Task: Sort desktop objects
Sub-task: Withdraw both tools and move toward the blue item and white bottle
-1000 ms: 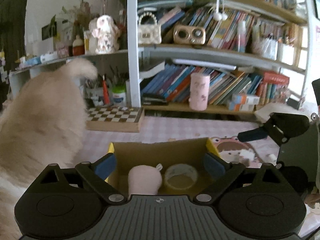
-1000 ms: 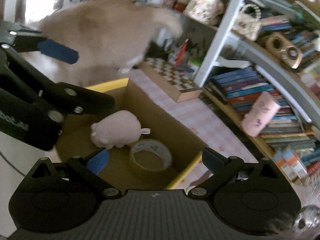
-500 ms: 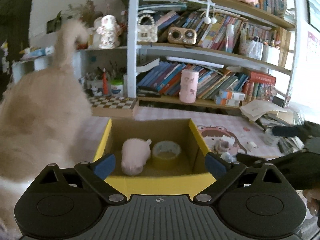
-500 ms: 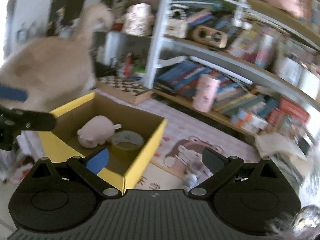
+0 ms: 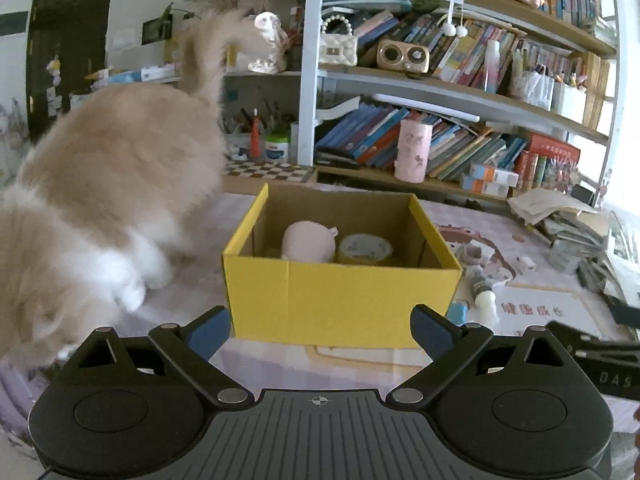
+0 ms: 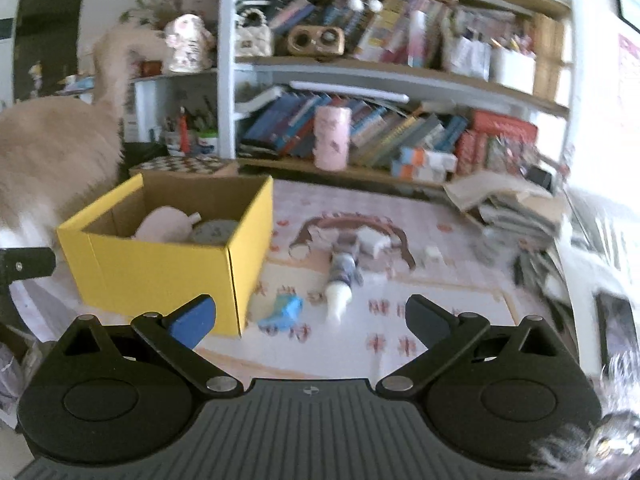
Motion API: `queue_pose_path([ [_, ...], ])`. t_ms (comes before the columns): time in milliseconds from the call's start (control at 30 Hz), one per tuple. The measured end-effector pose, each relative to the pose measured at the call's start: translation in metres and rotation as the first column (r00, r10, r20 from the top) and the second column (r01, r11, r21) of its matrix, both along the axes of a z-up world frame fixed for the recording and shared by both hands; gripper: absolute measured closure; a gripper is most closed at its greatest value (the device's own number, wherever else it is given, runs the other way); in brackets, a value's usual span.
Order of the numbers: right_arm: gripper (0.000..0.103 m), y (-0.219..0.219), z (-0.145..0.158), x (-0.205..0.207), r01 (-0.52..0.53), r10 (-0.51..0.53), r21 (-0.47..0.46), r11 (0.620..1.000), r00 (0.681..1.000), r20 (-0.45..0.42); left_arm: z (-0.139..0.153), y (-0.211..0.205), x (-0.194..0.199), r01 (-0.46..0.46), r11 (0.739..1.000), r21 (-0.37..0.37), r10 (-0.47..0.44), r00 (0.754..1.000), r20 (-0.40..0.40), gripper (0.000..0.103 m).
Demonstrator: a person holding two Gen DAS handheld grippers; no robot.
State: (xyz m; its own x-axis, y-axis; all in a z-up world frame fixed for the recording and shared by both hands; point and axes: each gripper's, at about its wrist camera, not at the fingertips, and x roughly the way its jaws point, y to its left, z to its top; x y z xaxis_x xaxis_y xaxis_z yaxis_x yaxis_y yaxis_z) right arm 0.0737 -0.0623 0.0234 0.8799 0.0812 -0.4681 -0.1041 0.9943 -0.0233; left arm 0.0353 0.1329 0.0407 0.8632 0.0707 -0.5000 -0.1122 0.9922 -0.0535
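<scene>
A yellow cardboard box stands on the desk, holding a pink plush toy and a roll of tape. My left gripper is open and empty, just in front of the box. Also open and empty, my right gripper hangs above the mat, right of the box. On the mat lie a white-capped tube, a small blue object and a small white piece.
A fluffy cream cat stands left of the box. A bookshelf with a pink cup fills the back, with a checkered box beside it. Piled papers lie at the right.
Both grippers have pulled back and away from above the box, which now sits farther off. The right gripper swung right toward the mat. The cat has shifted and raised its tail.
</scene>
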Motion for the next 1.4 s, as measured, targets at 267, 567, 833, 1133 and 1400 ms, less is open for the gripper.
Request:
queue_pose_path([
  [267, 0.001, -0.002, -0.021, -0.036, 0.048, -0.048, 0.006, 0.999, 0.998, -0.044, -0.015, -0.019, -0.017, 0.058, 0.998, 0.0, -0.058, 0.997, -0.042, 0.005],
  [567, 0.001, -0.01, -0.028, -0.049, 0.063, -0.063, 0.004, 0.998, 0.996, -0.069, -0.028, -0.038, -0.025, 0.134, 0.991, 0.009, -0.133, 0.988, -0.082, 0.004],
  [833, 0.001, -0.022, -0.033, -0.05, 0.102, -0.101, 0.013, 0.995, 0.99, -0.098, -0.031, -0.056, -0.021, 0.192, 0.981, 0.034, -0.188, 0.976, -0.107, 0.005],
  [1133, 0.001, -0.047, -0.034, -0.047, 0.156, -0.154, 0.008, 0.988, 0.982, -0.111, -0.036, -0.088, -0.007, 0.297, 0.954, 0.033, -0.291, 0.948, -0.129, 0.005],
  [1400, 0.001, -0.066, -0.035, -0.038, 0.174, -0.174, -0.008, 0.985, 0.977, -0.126, -0.04, -0.108, 0.008, 0.341, 0.94, 0.003, -0.337, 0.93, -0.146, 0.005],
])
